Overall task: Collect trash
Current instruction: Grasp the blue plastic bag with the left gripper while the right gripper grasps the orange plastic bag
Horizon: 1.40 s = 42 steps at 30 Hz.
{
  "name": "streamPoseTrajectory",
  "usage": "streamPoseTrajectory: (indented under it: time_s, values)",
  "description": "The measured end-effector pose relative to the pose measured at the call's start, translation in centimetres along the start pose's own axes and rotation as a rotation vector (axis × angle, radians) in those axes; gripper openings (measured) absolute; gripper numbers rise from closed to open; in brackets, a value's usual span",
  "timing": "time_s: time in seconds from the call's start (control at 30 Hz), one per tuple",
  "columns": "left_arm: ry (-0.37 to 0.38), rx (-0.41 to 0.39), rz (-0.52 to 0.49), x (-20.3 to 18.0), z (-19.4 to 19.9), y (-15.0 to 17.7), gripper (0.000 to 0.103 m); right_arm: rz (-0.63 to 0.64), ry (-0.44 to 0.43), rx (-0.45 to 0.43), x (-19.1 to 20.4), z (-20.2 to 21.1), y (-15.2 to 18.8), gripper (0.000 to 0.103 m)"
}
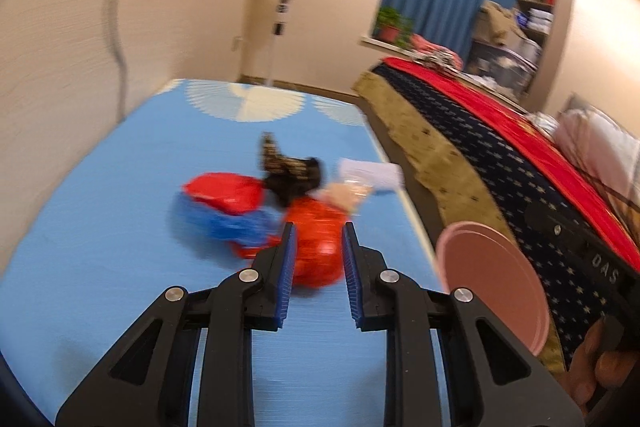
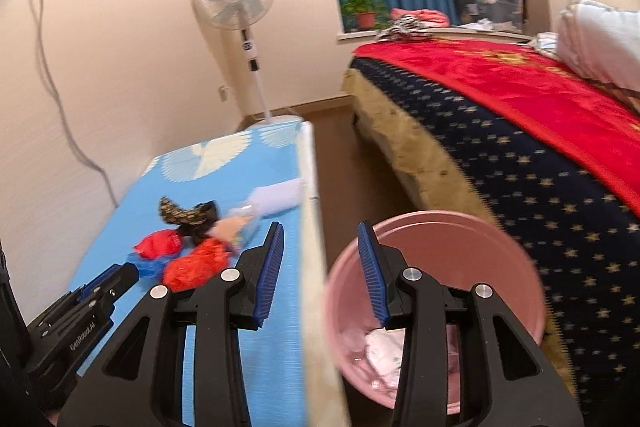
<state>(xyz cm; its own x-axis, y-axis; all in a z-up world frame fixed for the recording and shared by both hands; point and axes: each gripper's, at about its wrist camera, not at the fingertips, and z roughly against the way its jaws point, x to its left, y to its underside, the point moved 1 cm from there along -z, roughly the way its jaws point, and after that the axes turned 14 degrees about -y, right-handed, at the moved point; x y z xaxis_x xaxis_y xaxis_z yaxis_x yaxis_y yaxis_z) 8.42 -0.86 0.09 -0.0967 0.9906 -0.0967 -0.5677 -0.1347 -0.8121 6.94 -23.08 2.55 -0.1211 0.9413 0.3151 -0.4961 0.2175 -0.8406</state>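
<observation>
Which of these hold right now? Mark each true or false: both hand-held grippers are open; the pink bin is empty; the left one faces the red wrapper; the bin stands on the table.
1. Both hand-held grippers, left and right, are open. True.
2. The pink bin is empty. False: white crumpled trash lies inside.
3. The left one faces the red wrapper. True.
4. The bin stands on the table. False: it sits beside it, below the edge.

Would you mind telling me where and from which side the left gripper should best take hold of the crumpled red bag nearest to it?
Probably the red bag's near rounded bulge, straight ahead from the table's near edge. The left gripper already straddles it with open jaws, and the blue bag crowds its left side.
</observation>
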Motion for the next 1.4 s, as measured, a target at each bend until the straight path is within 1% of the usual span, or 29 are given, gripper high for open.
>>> streamPoseTrajectory:
  time_s: [0.13, 0.17, 0.23, 0.3, 0.33, 0.37, 0.43, 0.47, 0.53, 0.67, 0.7, 0.77, 0.87, 0.93, 0.97, 1.0, 1.07, 1.1, 1.13, 1.17, 1.2, 1.27, 1.33, 1.4]
  values:
    - [-0.07, 0.013, 0.073, 2.8, -0.6, -0.4, 0.023, 0.008, -0.075, 0.026, 2.1, -2.4, 0.7, 0.04]
    - [-0.083, 0.015, 0.088, 3.5, -0.7, -0.5, 0.023, 0.012, -0.102, 0.038, 2.8, -3.2, 0.9, 0.04]
    - [-0.102, 0.017, 0.103, 4.3, -1.0, -0.6, 0.023, 0.018, -0.129, 0.054, 3.6, -4.2, 1.2, 0.04]
    - [-0.12, 0.02, 0.118, 5.0, -1.4, -0.5, 0.023, 0.016, -0.158, 0.077, 4.3, -5.6, 1.7, 0.045]
    - [-0.125, 0.025, 0.127, 5.3, -1.7, -0.5, 0.023, 0.01, -0.17, 0.085, 4.5, -6.2, 1.9, 0.052]
    - [-0.128, 0.028, 0.135, 5.6, -1.8, -0.4, 0.023, 0.002, -0.187, 0.097, 4.6, -6.8, 2.1, 0.055]
    - [-0.133, 0.037, 0.157, 6.2, -2.3, -0.4, 0.023, -0.005, -0.208, 0.117, 5.0, -8.0, 2.4, 0.058]
    - [-0.133, 0.044, 0.166, 6.5, -2.8, -0.5, 0.023, -0.007, -0.218, 0.127, 5.1, -8.4, 2.5, 0.061]
    - [-0.126, 0.058, 0.184, 6.9, -3.8, -0.7, 0.023, -0.011, -0.238, 0.143, 5.4, -9.1, 2.8, 0.064]
    - [-0.103, 0.081, 0.224, 7.4, -5.3, -0.8, 0.024, -0.008, -0.27, 0.182, 5.9, -10.8, 3.3, 0.066]
    - [-0.097, 0.087, 0.232, 7.5, -5.7, -0.7, 0.026, -0.011, -0.277, 0.195, 6.0, -11.3, 3.4, 0.066]
    - [-0.079, 0.104, 0.249, 7.5, -6.6, -0.8, 0.037, -0.014, -0.288, 0.22, 6.0, -12.1, 3.7, 0.066]
    - [-0.047, 0.127, 0.265, 7.4, -7.8, -0.9, 0.04, 0.0, -0.293, 0.251, 6.1, -13.0, 4.2, 0.066]
    - [-0.015, 0.166, 0.279, 7.3, -8.8, -0.6, 0.043, -0.008, -0.299, 0.262, 5.9, -13.4, 4.5, 0.066]
    - [-0.009, 0.183, 0.283, 7.2, -9.3, -0.4, 0.043, -0.013, -0.302, 0.265, 5.7, -13.5, 4.5, 0.064]
    - [-0.011, 0.19, 0.282, 7.1, -9.6, -0.2, 0.043, -0.019, -0.307, 0.268, 5.6, -13.6, 4.5, 0.063]
    - [-0.01, 0.201, 0.275, 6.8, -10.0, 0.0, 0.041, -0.017, -0.317, 0.273, 5.6, -13.7, 4.6, 0.054]
    - [-0.018, 0.202, 0.264, 6.6, -10.1, 0.0, 0.03, -0.008, -0.324, 0.276, 5.7, -13.7, 4.6, 0.051]
    - [-0.032, 0.201, 0.25, 6.5, -10.1, -0.1, 0.022, 0.001, -0.327, 0.278, 5.9, -13.7, 4.6, 0.046]
    - [-0.055, 0.198, 0.227, 6.3, -10.0, -0.2, 0.011, 0.013, -0.331, 0.28, 6.1, -13.6, 4.6, 0.042]
    - [-0.063, 0.194, 0.219, 6.4, -9.9, -0.3, 0.007, 0.019, -0.331, 0.281, 6.2, -13.6, 4.6, 0.04]
    - [-0.075, 0.18, 0.217, 6.5, -9.5, -0.5, 0.003, 0.024, -0.332, 0.278, 6.3, -13.3, 4.6, 0.036]
    - [-0.106, 0.16, 0.201, 6.5, -8.9, -0.7, 0.002, 0.032, -0.329, 0.271, 6.4, -13.0, 4.4, 0.031]
    - [-0.119, 0.144, 0.201, 6.9, -8.3, -1.0, 0.002, 0.039, -0.331, 0.262, 6.6, -12.5, 4.2, 0.028]
